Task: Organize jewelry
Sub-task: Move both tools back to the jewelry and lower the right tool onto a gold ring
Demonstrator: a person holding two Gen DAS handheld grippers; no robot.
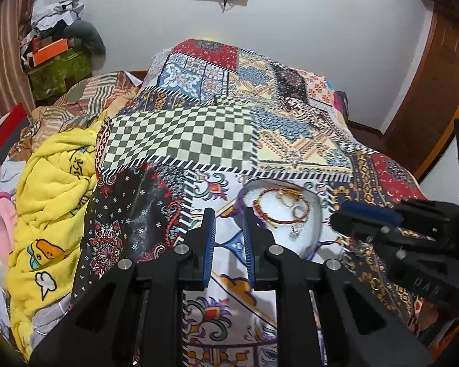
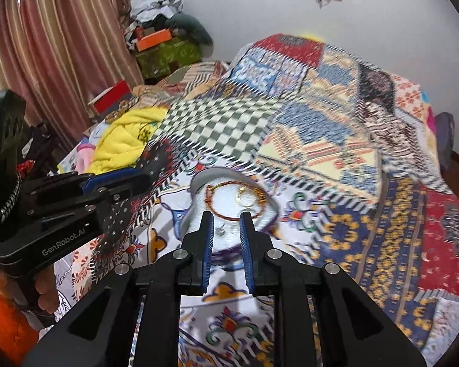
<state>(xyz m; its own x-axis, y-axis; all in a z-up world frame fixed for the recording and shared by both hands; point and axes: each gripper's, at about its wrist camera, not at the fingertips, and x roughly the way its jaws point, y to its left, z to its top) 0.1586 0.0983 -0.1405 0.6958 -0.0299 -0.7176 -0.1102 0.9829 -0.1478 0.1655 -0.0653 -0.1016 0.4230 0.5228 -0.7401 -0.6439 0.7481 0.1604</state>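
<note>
The left gripper point(image 1: 228, 214) and right gripper point(image 2: 226, 217) hover just short of the white dish point(image 1: 316, 214) on the bed, fingers slightly spread and empty, so the bracelet point(image 1: 280, 209) in the dish looks deposited; next, fetch another piece.

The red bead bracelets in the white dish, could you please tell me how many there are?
1 that I can make out: a red bead bracelet looped around the inside of the white dish on the patterned bedspread. Small gold and silver pieces lie over it and could hide another.
</note>
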